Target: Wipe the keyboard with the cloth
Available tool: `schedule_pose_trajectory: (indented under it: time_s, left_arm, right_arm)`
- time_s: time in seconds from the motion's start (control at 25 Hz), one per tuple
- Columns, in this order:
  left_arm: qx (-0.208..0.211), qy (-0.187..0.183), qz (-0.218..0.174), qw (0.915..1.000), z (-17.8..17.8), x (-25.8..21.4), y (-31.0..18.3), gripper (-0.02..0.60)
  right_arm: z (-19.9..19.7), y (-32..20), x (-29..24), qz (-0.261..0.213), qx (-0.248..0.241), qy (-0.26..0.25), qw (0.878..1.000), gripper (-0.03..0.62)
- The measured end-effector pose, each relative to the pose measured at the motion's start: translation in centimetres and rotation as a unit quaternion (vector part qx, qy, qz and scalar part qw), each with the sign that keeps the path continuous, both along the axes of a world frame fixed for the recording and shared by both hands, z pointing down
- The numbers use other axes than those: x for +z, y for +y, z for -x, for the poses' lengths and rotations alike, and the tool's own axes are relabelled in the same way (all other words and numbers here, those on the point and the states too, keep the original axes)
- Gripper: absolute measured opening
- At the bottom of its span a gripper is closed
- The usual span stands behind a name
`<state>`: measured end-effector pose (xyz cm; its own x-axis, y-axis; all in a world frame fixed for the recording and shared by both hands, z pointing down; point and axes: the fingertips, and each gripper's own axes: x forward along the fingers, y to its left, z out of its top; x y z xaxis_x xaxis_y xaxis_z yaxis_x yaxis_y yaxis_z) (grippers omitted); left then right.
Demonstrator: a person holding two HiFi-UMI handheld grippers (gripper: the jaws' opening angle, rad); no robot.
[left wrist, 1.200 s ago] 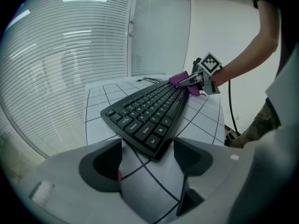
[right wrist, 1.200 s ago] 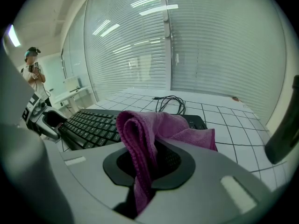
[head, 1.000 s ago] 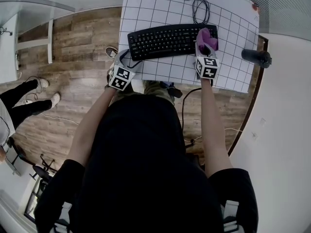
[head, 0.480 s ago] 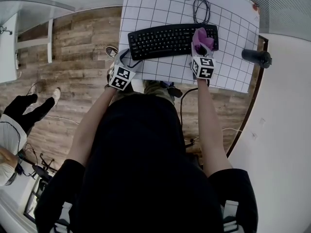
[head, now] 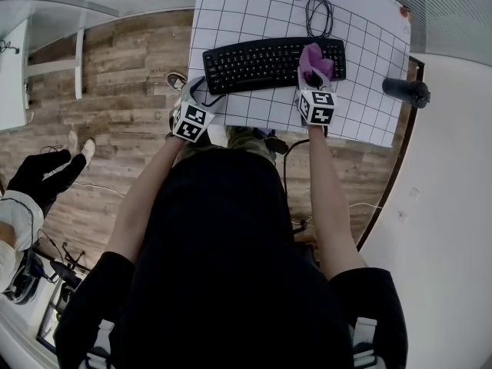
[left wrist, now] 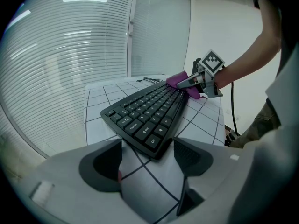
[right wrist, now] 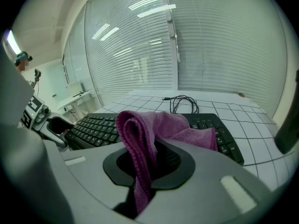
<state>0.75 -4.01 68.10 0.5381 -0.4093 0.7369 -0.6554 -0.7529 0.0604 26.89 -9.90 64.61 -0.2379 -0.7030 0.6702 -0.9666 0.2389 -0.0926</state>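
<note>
The black keyboard [head: 261, 61] lay across a white gridded sheet [head: 246, 6], its cable [head: 317, 14] coiled just behind its right end. The purple cloth [head: 314, 58] rested on the keys near that right end, bunched and draped toward the number pad. The right gripper [head: 311, 79] had its fingers pinched on a fold of the cloth, which stood up between them and spilled forward onto the keys in the right gripper view [right wrist: 149, 129]. The left gripper [head: 201, 91] sat at the keyboard's near left corner with its fingers [left wrist: 105, 164] spread. In the left gripper view that corner [left wrist: 156, 146] lay at the mouth of the gap, with bare sheet between the fingers. A black cylinder [head: 406, 91] lay near the sheet's right edge, apart from the keyboard. Beyond the sheet was wood floor [head: 115, 68], where another person [head: 38, 179] stood at the left.
</note>
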Motion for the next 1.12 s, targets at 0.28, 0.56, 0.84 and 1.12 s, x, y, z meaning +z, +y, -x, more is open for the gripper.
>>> schedule_pose_trajectory:
  time_s: [0.28,0.56,0.84,1.12]
  left_arm:
    - [0.0,-0.001,0.002,1.0,0.1,0.2,0.0,0.327]
    - [-0.001,-0.001,0.003,1.0,0.0,0.1,0.1,0.327]
    - [0.0,-0.001,0.002,1.0,0.0,0.2,0.1,0.327]
    - [0.0,0.0,0.001,1.0,0.0,0.2,0.1,0.327]
  right_arm:
    - [0.3,0.0,0.0,0.001,0.006,-0.007,1.0,0.061]
    - [0.7,0.2,-0.1,0.001,0.011,-0.021,1.0,0.061]
    - [1.7,0.3,-0.1,0.003,0.002,-0.027,1.0,0.061]
    - [4.0,0.6,-0.1,0.006,-0.021,-0.034,0.999,0.061]
